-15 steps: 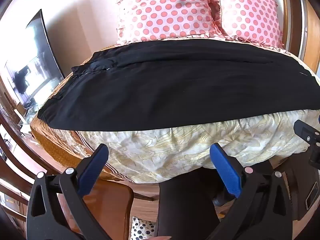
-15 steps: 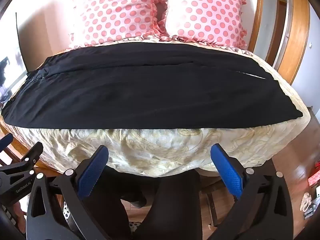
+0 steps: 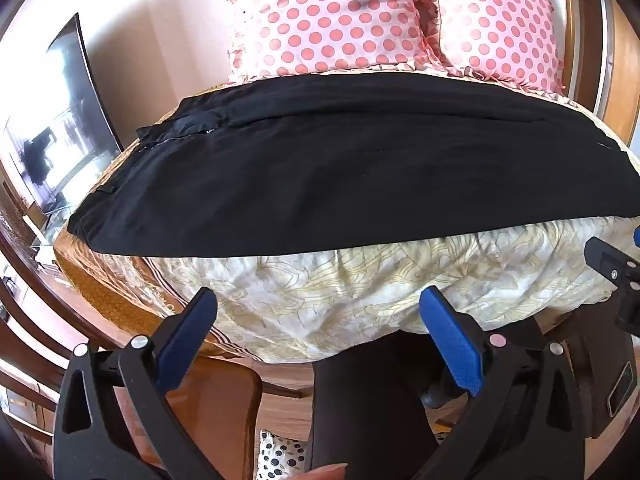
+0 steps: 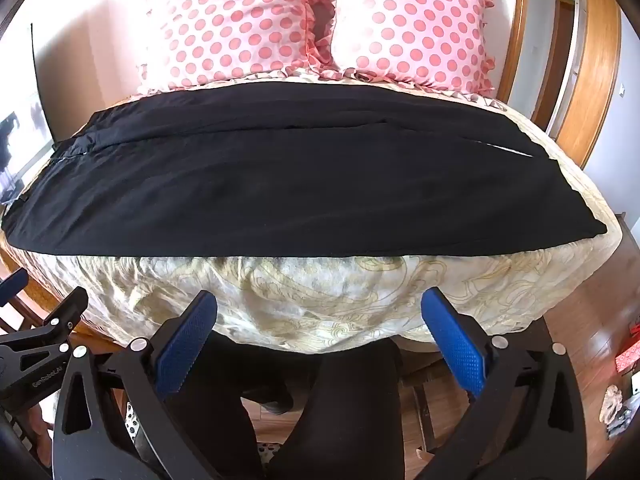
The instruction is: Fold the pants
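Black pants (image 3: 340, 168) lie spread flat across the bed, waistband at the left, leg ends at the right; they also show in the right wrist view (image 4: 280, 184). My left gripper (image 3: 320, 320) is open and empty, held off the bed's near edge, short of the pants. My right gripper (image 4: 320, 320) is open and empty, also off the near edge. Each gripper's black frame shows at the edge of the other's view.
The bed has a cream patterned cover (image 4: 320, 292). Two pink polka-dot pillows (image 4: 316, 28) stand at the headboard. A dark TV screen (image 3: 60, 128) is at the left. A wooden door frame (image 4: 592, 80) and wood floor (image 4: 580, 340) are at the right. The person's dark legs (image 4: 340, 408) are below.
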Demonstrator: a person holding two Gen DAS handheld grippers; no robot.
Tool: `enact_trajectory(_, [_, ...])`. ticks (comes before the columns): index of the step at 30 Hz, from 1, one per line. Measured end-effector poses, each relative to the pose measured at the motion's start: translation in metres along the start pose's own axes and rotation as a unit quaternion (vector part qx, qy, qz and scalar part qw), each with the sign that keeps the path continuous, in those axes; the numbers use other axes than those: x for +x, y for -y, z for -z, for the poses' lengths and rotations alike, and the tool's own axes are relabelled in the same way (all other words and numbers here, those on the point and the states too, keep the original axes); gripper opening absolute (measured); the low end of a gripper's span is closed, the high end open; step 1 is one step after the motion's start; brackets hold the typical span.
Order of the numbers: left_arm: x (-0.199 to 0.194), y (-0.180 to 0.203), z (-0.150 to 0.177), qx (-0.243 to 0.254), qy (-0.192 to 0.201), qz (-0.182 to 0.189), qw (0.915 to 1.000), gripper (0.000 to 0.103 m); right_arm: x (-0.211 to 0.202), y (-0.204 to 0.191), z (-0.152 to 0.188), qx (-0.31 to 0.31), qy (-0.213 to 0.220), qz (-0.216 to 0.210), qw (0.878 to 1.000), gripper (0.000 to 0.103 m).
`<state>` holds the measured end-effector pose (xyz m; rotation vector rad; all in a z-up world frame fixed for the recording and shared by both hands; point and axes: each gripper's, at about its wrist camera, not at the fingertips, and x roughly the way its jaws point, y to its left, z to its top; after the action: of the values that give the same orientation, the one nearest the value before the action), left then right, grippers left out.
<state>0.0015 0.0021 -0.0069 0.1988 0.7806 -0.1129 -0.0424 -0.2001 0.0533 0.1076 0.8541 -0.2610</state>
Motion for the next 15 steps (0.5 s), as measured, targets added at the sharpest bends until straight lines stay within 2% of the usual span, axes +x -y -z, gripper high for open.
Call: enact_trajectory(15, [0.0030, -0.0056, 0.0005, -0.006, -0.004, 0.005, 1.0000, 0.101, 0.0023, -0.0026, -0.0006, -0.002, -0.004, 0.002, 1.000, 0.102])
